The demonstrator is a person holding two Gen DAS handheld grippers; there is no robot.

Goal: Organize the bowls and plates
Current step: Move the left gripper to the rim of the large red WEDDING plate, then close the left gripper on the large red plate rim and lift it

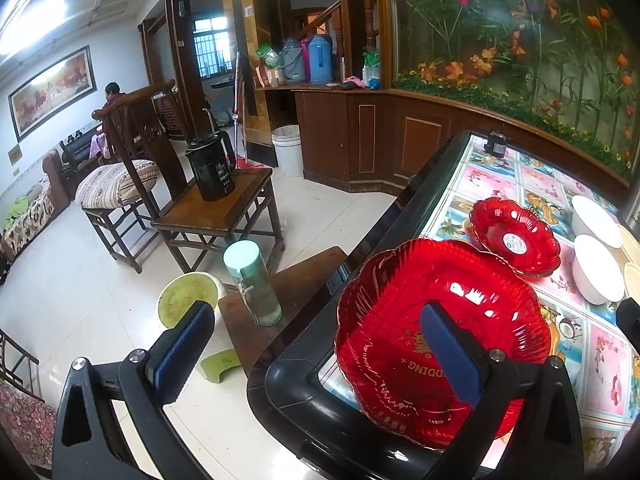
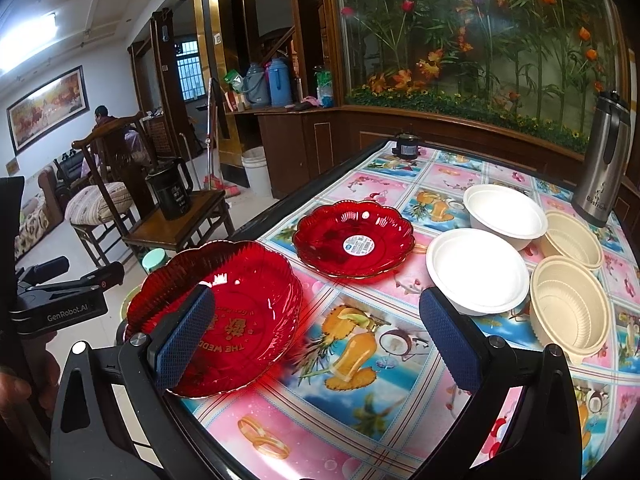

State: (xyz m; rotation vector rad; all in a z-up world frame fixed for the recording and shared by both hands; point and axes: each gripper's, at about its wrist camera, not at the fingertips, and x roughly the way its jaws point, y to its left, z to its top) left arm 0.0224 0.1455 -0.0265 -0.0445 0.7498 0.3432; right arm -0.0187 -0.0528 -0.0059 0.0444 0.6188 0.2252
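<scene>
We see the near red plate (image 2: 224, 320) at the table's (image 2: 280, 432) corner, about 8 o'clock in the right view, overhanging the edge. The second red plate (image 2: 354, 240) lies at 12 o'clock, apart from it. Two white bowls (image 2: 480, 270) and two cream bowls (image 2: 568, 312) sit at 2 to 3 o'clock, unstacked. We judge sorting barely begun: nothing is nested. Our left gripper (image 1: 320, 344) and right gripper (image 2: 316, 340) both gape wide, holding nothing.
</scene>
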